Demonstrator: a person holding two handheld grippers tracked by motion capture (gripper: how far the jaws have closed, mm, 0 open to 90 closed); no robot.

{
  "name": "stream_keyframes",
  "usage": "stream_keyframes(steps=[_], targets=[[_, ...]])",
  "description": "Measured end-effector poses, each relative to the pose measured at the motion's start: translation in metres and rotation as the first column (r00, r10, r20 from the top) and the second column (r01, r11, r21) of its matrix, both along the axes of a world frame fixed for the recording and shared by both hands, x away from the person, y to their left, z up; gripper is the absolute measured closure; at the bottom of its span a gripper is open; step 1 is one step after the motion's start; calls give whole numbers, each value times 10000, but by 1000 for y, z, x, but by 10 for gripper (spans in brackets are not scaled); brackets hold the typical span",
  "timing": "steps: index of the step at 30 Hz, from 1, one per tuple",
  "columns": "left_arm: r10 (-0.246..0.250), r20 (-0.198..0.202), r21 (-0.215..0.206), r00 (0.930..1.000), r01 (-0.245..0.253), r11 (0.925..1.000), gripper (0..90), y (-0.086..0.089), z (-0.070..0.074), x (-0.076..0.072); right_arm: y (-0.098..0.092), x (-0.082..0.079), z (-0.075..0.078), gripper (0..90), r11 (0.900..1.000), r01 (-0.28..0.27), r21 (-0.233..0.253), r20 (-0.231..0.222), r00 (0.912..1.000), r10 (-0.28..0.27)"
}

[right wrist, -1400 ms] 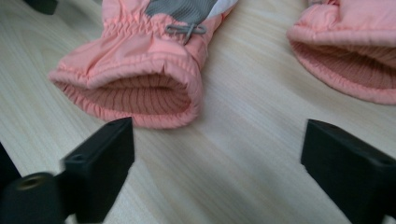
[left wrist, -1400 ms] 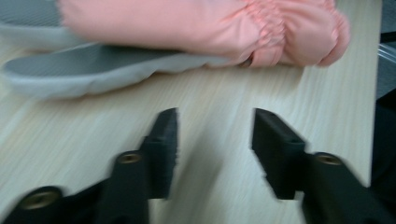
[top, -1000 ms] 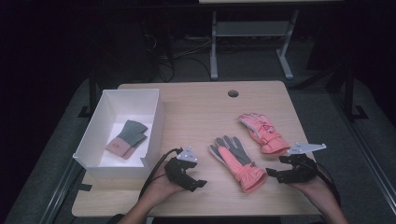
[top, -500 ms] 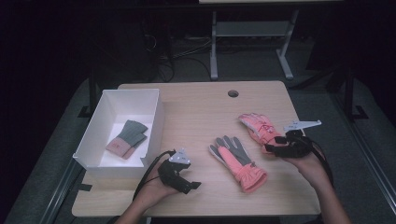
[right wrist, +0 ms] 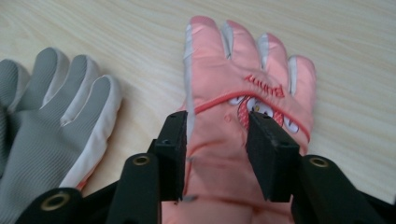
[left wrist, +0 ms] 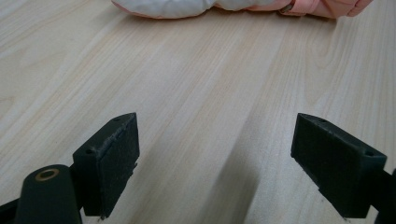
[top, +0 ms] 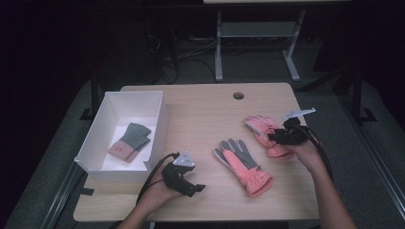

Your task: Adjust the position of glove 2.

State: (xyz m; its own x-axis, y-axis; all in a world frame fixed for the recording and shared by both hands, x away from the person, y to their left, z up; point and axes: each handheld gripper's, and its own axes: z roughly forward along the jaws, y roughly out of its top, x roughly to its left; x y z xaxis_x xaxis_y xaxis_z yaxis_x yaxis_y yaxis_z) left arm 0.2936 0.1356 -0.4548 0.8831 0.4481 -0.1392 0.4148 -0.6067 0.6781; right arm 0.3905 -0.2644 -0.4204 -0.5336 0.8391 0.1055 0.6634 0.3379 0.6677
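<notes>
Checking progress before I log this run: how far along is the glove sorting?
Done: one folded glove pair lies in the white box. In hand: the right gripper has its jaws closing around the pink glove on the table. Left: the grey-palmed glove lies untouched; the left gripper is open over bare wood.

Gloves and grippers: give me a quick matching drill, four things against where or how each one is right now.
Things:
1. pink glove
2. grey-palmed glove
3. folded pair
4. left gripper

States:
A. open over bare table
B. inside the white box
C. pinched by the right gripper
D. lying palm up in the middle of the table, untouched

Pairs: 1-C, 2-D, 3-B, 4-A
</notes>
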Motion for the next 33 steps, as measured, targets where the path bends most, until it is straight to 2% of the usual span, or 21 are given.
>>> stream_keyframes(steps=[2, 8, 11, 13, 14, 16, 19, 26, 27, 33], targets=[[-19, -17, 6, 10000, 19, 10000, 151, 0, 0, 0, -1, 6, -4, 579, 9999, 5, 139, -64, 10000, -4], [-101, -26, 141, 9999, 101, 9998, 151, -1, -1, 0, 2, 16, -20, 543, 9999, -34, -127, -531, 9986, 27], [12, -18, 60, 10000, -12, 10000, 153, 0, -1, 0, 2, 19, -25, 590, 9997, -84, -211, -701, 9975, 69], [-30, -15, 148, 10000, 30, 9999, 153, 1, -1, 1, 2, 20, -26, 693, 9992, -132, -386, -668, 9977, 106], [-28, -9, 166, 10000, 28, 9999, 153, 1, -1, 1, 2, 20, -25, 738, 9982, -201, -569, -574, 9982, 168], [-25, -13, 172, 10000, 25, 9998, 154, 1, -2, 1, 1, 20, -25, 822, 9983, -224, -539, -612, 9979, 191], [-15, -41, 163, 10000, 15, 9999, 154, 1, -2, 1, -1, 21, -24, 873, 9984, -312, -478, -570, 9980, 285], [78, -79, 112, 9999, -77, 9999, 154, 1, -2, 1, -5, 15, -14, 891, 9994, -283, -207, -452, 9986, 274], [-6, -47, 233, 10000, 7, 9997, 154, 2, -2, 2, -5, 14, -13, 891, 9994, -303, -185, -421, 9987, 295], [38, -49, 245, 10000, -37, 9997, 154, 1, -2, 2, -7, 3, 3, 891, 9995, -317, -98, -348, 9989, 313]])
